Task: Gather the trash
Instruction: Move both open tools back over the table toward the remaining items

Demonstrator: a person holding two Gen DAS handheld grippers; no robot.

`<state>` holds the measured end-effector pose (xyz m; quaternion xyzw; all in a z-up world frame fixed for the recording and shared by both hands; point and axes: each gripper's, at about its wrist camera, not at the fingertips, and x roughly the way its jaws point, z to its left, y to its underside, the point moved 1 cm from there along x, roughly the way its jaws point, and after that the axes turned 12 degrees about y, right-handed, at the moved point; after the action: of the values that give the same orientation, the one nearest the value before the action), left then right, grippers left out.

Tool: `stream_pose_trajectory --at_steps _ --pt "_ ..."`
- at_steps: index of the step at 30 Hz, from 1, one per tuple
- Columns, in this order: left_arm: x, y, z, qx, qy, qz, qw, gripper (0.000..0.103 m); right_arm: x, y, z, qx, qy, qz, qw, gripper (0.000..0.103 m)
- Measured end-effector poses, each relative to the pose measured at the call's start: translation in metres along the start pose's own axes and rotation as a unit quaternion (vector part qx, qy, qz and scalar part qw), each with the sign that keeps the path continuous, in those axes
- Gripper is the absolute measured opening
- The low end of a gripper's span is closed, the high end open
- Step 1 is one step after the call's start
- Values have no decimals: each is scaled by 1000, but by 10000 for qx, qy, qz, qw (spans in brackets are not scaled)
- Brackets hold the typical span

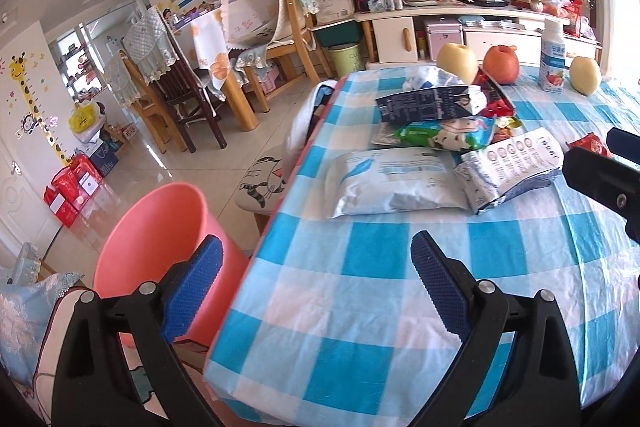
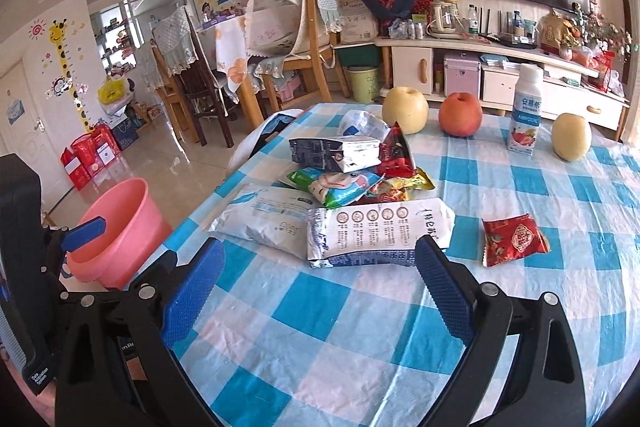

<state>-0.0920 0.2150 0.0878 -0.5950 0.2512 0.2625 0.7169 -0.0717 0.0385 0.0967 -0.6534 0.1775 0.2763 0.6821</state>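
Both tongs [image 1: 316,283] [image 2: 318,281] gape empty; close your right pair on the white packet [image 2: 380,231] at twelve o'clock, then carry it to the bucket [image 2: 116,227] at nine.

On your desk [image 2: 360,327] the heap of wrappers [image 2: 344,195] lies in the middle, a lone packet [image 2: 514,239] to its right, the fruit [image 2: 460,114] and bottle [image 2: 525,111] behind it, and the bucket [image 2: 116,231] on the floor left of the desk.

Wrapper pile [image 2: 352,183] heaped flat on checked cloth, ahead of right jaws; white pouch [image 2: 376,231] nearest, between them. Red sachet [image 2: 514,239] apart, right. Pink bin [image 1: 160,227] left of left jaws, upright.
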Motion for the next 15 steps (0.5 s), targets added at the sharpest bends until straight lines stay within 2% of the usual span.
stream_pose_trajectory --at_steps 8,15 --pt "9 -6 -34 189 98 46 9998 96 5 -2 -38 200 187 56 9996 95" --pt "18 -8 -59 316 203 97 9992 96 14 -3 -75 449 357 270 9980 95"
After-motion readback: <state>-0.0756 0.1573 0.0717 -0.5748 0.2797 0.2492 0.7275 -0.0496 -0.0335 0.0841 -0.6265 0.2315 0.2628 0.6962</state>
